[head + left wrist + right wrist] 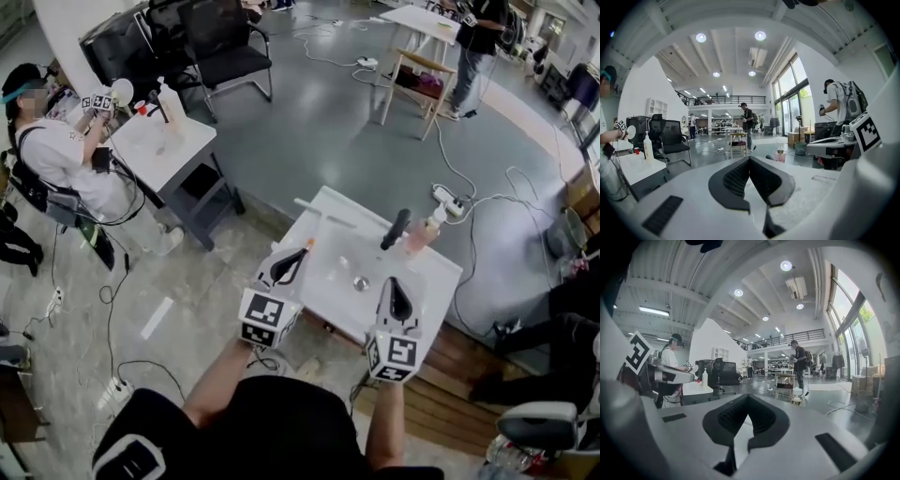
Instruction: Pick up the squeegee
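Black-sleeved arms [228, 373] hold white left gripper [304, 252] and right gripper [397, 283], jaws pressed together, short of black-handled squeegee [396, 229] at 12 o'clock on white table [347, 241]; unopened, they could topple neighbouring peach bottle [422, 234].

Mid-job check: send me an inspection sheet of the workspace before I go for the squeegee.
Surface: white square table, mostly bare.
Job's things: black-handled squeegee at the far edge, untouched.
Clutter: white rod; small round metal piece; pinkish container beside the squeegee.
Grippers: left tool and right tool shut, empty, above the near edge.
Cables: white power strip and cords on the floor beyond the table.
Surroundings: seated person at another white table; black chairs.
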`<state>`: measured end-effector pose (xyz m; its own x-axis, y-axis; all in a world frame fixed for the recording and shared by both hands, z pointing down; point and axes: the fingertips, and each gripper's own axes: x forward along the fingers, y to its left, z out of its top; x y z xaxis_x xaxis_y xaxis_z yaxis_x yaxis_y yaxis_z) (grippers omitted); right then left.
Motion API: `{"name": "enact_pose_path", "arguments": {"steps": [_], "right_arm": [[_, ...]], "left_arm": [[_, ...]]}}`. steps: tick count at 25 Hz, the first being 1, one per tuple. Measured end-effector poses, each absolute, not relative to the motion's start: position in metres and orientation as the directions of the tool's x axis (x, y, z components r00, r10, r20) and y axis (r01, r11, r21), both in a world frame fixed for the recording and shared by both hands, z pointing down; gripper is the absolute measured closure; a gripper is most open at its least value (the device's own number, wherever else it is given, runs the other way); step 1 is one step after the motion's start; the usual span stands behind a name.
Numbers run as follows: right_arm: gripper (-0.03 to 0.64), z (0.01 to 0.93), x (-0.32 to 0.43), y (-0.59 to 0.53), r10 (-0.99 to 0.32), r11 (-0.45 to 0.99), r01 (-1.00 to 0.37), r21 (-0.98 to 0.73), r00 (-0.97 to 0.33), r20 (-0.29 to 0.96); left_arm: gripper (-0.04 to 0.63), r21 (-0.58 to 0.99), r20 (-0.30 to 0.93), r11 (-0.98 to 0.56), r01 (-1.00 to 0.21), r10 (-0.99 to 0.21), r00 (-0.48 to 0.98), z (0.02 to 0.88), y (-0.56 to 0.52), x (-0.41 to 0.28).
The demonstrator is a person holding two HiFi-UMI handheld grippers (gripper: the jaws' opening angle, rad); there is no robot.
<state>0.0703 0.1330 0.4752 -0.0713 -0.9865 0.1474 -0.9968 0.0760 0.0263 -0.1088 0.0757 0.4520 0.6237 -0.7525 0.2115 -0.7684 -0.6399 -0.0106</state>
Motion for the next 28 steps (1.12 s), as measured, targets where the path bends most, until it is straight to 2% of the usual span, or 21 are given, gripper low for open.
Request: {"name": "enact_pose_path", "arguments": {"steps": [9,28], "right_arm": [[0.618,0.489,0.075,0.114,-0.981,0.108,-0.994,-0.004,-0.107,0.163],[0.62,0.567,0.062,0.019,-0.944,0.078,-0.995,-0.065,-0.095,0.317]], "left_arm": [[0.594,-0.006,0.234,-0.625,-0.781,-0.76,0.607,0.464,0.059,-0.097],[0.592,0.079,0.381,-0.655,-0.751,-0.677,0.63,0.557,-0.035,-0.094]]}}
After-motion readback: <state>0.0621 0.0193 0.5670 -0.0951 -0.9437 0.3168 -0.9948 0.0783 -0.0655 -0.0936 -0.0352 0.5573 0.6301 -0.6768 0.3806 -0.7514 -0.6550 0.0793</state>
